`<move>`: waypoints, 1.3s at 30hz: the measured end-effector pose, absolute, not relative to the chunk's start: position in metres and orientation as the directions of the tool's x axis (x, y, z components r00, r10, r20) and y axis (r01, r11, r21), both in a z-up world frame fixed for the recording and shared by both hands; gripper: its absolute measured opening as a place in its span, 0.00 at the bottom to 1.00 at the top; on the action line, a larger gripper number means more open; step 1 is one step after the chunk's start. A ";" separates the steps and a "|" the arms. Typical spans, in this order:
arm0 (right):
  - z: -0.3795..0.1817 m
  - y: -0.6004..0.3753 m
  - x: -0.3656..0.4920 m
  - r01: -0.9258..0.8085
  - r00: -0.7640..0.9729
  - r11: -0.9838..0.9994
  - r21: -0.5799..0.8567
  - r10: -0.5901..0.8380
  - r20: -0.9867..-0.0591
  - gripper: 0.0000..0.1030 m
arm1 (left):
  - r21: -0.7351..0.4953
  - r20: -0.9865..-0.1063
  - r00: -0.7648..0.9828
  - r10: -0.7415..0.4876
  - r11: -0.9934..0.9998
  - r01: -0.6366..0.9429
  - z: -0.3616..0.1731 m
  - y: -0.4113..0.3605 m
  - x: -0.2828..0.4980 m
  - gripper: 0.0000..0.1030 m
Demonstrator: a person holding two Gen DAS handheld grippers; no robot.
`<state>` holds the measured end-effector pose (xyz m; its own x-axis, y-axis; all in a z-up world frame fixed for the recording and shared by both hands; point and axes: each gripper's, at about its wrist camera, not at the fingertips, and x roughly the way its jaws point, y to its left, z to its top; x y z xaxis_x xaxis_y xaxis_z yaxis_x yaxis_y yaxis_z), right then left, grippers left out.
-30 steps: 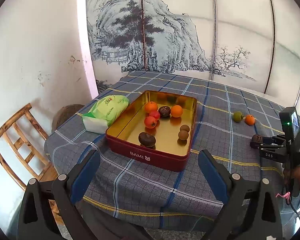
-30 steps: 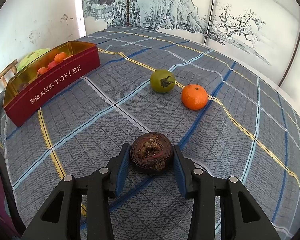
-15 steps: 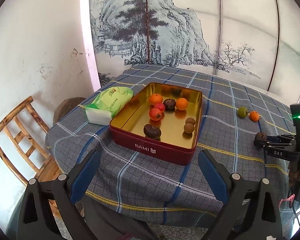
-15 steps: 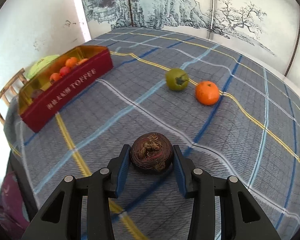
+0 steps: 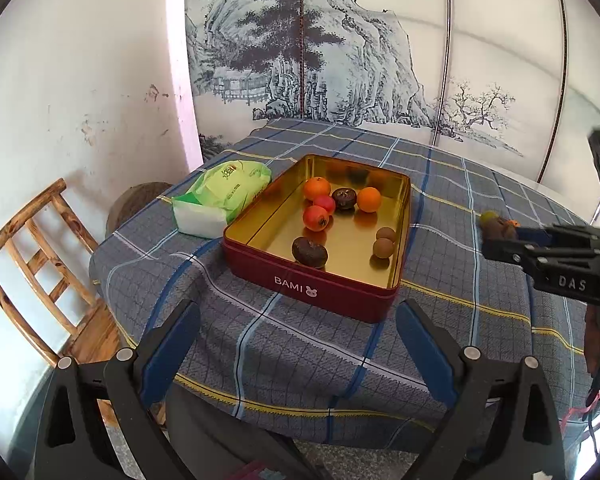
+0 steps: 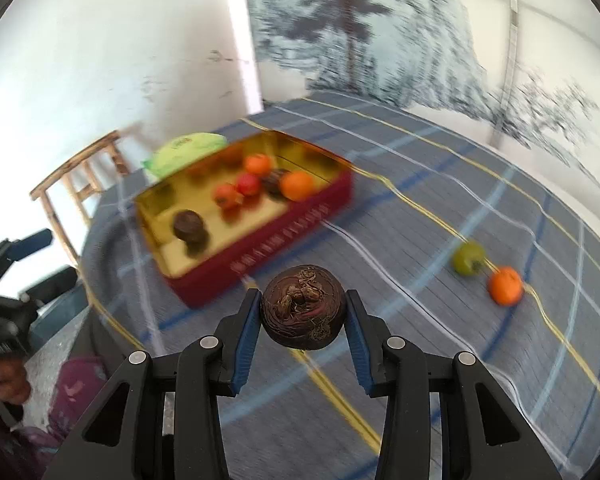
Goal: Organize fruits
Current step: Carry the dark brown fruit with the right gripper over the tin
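**Right wrist view: dark fruit carried toward the tin**

Dark brown fruit sits pinched between the right claw pads, clear of the worktop, probably bound for the red tin near its left edge. Right claw tilts downward. Left claw hovers wide, empty, at the near edge.

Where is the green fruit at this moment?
In the right wrist view, the green fruit lies on the plaid tablecloth at right, touching or nearly touching the loose orange, well apart from the red tin.
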<state>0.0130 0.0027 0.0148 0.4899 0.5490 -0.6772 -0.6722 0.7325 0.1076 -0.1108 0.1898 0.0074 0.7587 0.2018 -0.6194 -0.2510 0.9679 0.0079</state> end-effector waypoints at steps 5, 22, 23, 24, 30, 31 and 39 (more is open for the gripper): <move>0.023 0.036 0.014 -0.718 0.461 0.689 0.101 0.579 -0.672 0.41 | 0.006 -0.621 0.757 0.204 0.967 -0.255 0.005 0.191 -0.112 0.94; 0.008 0.115 0.042 -0.774 0.397 0.628 0.078 0.577 -0.714 0.41 | -0.014 -0.641 0.740 0.203 0.961 -0.275 -0.001 0.201 -0.115 0.94; 0.007 0.119 0.043 -0.775 0.396 0.628 0.075 0.574 -0.717 0.41 | -0.014 -0.642 0.739 0.203 0.961 -0.276 -0.001 0.202 -0.115 0.94; 0.005 0.122 0.046 -0.775 0.395 0.628 0.070 0.568 -0.722 0.41 | -0.014 -0.643 0.739 0.203 0.961 -0.276 -0.001 0.202 -0.115 0.94; -0.005 0.135 0.054 -0.776 0.386 0.629 0.060 0.547 -0.743 0.41 | -0.021 -0.648 0.735 0.202 0.959 -0.283 -0.002 0.206 -0.115 0.94; -0.007 0.137 0.055 -0.776 0.384 0.628 0.059 0.544 -0.746 0.41 | -0.023 -0.649 0.734 0.202 0.958 -0.284 -0.003 0.206 -0.115 0.94; -0.016 0.145 0.062 -0.771 0.379 0.635 0.049 0.519 -0.766 0.41 | -0.029 -0.657 0.727 0.197 0.958 -0.286 -0.006 0.209 -0.115 0.94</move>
<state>0.0625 0.1449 -0.0161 0.3787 0.5192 -0.7662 -0.7711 0.6348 0.0491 -0.1151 0.2090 -0.0057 0.7275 0.1969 -0.6573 -0.2856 0.9579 -0.0291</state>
